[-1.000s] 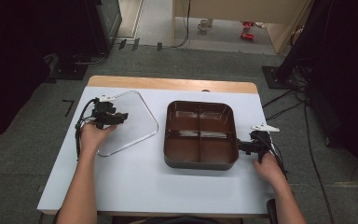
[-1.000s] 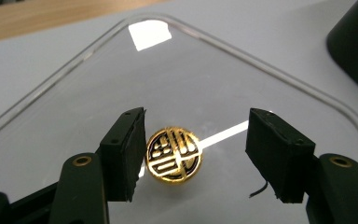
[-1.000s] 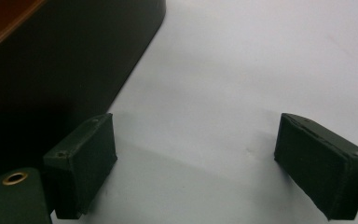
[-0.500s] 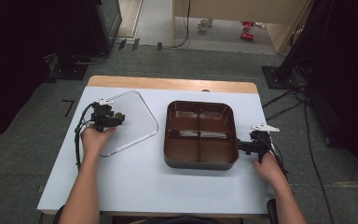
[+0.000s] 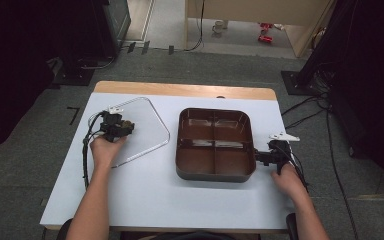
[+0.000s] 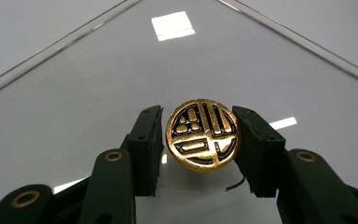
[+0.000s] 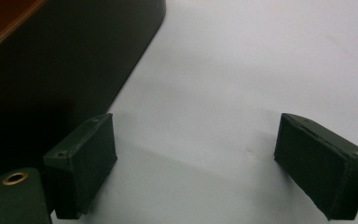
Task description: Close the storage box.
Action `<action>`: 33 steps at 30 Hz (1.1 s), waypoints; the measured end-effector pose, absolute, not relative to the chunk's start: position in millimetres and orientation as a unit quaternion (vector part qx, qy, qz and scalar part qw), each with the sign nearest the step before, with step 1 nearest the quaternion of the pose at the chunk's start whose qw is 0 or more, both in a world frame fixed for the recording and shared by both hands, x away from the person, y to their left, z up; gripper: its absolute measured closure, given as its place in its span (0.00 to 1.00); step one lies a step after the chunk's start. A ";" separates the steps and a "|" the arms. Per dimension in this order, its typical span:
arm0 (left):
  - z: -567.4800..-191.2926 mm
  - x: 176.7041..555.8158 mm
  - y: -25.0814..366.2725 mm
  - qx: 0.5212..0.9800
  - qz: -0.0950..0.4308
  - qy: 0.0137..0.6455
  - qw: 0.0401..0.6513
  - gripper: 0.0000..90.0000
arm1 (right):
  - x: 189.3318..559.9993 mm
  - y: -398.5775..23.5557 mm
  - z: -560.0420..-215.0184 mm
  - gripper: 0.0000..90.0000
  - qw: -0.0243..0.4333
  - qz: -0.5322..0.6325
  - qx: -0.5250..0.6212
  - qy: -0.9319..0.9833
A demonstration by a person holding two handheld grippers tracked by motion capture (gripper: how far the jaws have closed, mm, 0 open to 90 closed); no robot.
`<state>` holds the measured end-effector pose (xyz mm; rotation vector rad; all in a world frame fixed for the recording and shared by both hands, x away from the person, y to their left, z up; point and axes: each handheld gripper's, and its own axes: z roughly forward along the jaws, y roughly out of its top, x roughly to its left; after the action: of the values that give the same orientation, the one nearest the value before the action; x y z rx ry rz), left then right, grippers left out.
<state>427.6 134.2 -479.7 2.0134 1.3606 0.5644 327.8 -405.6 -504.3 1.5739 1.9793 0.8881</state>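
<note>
A clear, rounded-square lid (image 5: 147,135) lies flat on the left of the white table (image 5: 145,200). At its centre is a round gold knob with a black pattern (image 6: 203,135). My left gripper (image 5: 127,127) hovers low over the lid and straddles that knob (image 6: 196,140). Its jaws have just been closing, with the knob between them. The right pad meets the knob's edge and the left pad stands a sliver off. A brown tray (image 5: 215,173) with several compartments sits to the right. My right gripper (image 5: 258,156) rests open beside its right wall (image 7: 51,56), with bare table between the jaws (image 7: 196,158).
A wooden strip (image 5: 180,90) runs along the table's far edge. Cables trail from both grippers, and more lie on the floor (image 5: 305,117) to the right. Dark stands and equipment (image 5: 75,65) flank the table.
The left hand has shifted a little over the lid, toward its centre. The right hand and the tray are as they were.
</note>
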 end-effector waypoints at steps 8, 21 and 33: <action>-479.6 428.4 133.6 0.766 0.213 0.514 0.322 0.66 | 327.8 -405.6 -504.3 0.14 0.229 0.323 0.572 0.719; -467.9 427.6 141.3 0.764 0.202 0.516 0.331 0.66 | 327.8 -405.7 -504.3 0.14 0.229 0.323 0.572 0.719; -434.5 415.0 136.8 0.762 0.184 0.496 0.373 0.66 | 327.8 -405.6 -504.3 0.13 0.229 0.323 0.572 0.719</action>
<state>415.0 136.8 -434.5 1.9527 1.2698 0.4721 327.8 -405.6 -504.3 1.5735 1.9792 0.8882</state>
